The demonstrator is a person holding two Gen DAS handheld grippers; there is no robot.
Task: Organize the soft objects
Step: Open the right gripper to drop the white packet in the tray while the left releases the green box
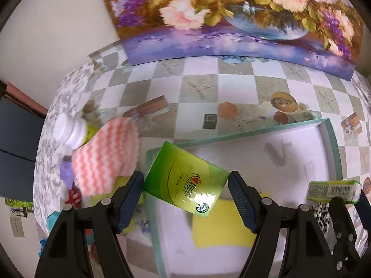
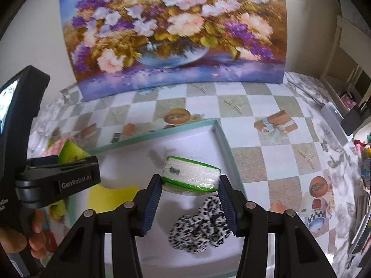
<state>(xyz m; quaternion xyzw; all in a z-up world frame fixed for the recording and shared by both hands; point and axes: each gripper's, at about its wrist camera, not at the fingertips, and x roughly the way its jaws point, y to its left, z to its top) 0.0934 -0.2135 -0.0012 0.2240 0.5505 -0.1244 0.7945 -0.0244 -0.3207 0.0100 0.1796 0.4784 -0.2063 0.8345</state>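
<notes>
My left gripper [image 1: 185, 186] is shut on a glossy green tissue pack [image 1: 183, 176], which hangs tilted over the left edge of a white tray with a teal rim [image 1: 255, 132]. My right gripper [image 2: 190, 184] is shut on a green-and-white wrapped tissue pack [image 2: 191, 173] above the tray's inside [image 2: 222, 139]. In the tray lie a leopard-print fabric [image 2: 201, 227] and a yellow cloth [image 2: 111, 197]. Left of the tray a pink-and-white zigzag cloth [image 1: 106, 157] rests on a pile with a purple cloth [image 1: 66, 176]. The left gripper's body [image 2: 58, 180] shows at the right wrist view's left edge.
A white-capped bottle [image 1: 69, 129] stands beside the cloth pile. A floral painting [image 2: 171, 30] leans on the wall at the back of the checkered tablecloth [image 2: 273, 157]. A small dark item [image 1: 209, 121] lies behind the tray. A white device [image 2: 334, 120] sits at the right table edge.
</notes>
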